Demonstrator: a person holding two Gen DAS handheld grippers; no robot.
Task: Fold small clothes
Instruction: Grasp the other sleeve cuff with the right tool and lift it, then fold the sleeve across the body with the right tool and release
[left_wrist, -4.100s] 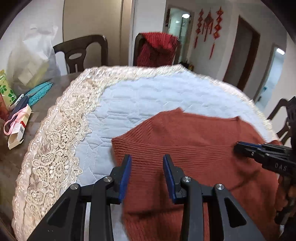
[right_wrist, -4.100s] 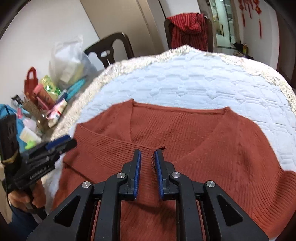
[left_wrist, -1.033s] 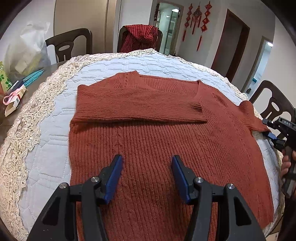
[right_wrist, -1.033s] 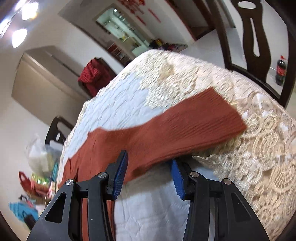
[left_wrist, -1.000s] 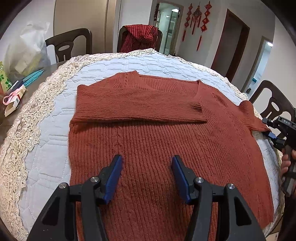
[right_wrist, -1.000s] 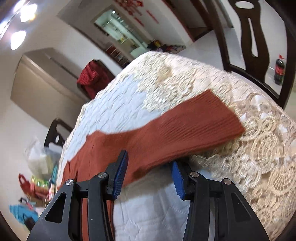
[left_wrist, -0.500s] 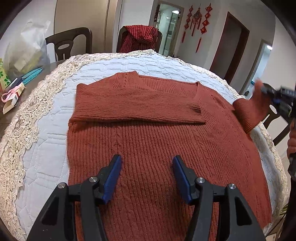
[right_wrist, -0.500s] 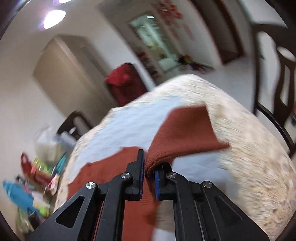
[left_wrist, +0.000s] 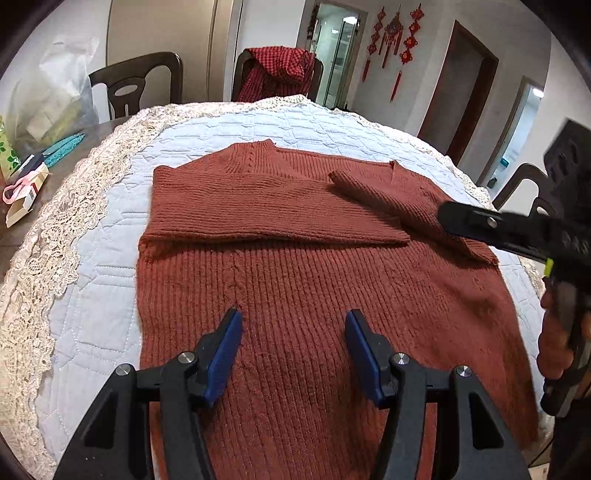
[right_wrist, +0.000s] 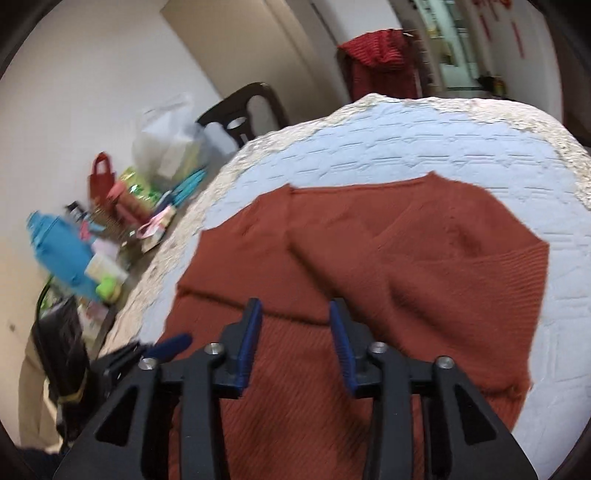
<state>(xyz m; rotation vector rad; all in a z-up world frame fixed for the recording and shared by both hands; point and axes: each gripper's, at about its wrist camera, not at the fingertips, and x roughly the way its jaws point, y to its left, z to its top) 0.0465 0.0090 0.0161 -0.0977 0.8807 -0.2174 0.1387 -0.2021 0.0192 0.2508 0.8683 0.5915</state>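
Note:
A rust-red knit sweater (left_wrist: 314, 295) lies flat on the white quilted table cover (left_wrist: 92, 332). Its left sleeve (left_wrist: 258, 206) is folded across the chest. The right sleeve (left_wrist: 388, 199) lies slanted over it, also seen in the right wrist view as the folded sleeve (right_wrist: 461, 273). My left gripper (left_wrist: 293, 332) hovers open over the sweater's lower body, holding nothing. My right gripper (right_wrist: 295, 332) is above the chest with its jaws opening and nothing between them. From the left wrist view, the right gripper (left_wrist: 443, 216) reaches in from the right beside the folded sleeve.
A lace border (left_wrist: 48, 240) rims the cover. Boxes, bags and bottles (right_wrist: 110, 229) crowd the table's left side. Dark chairs stand around, one draped with a red checked garment (left_wrist: 280, 74). A person's hand (left_wrist: 554, 343) holds the right gripper at the right edge.
The right gripper shut on the right sleeve's cuff at the table edge, carried it left over the chest, and let go. The left gripper stayed put.

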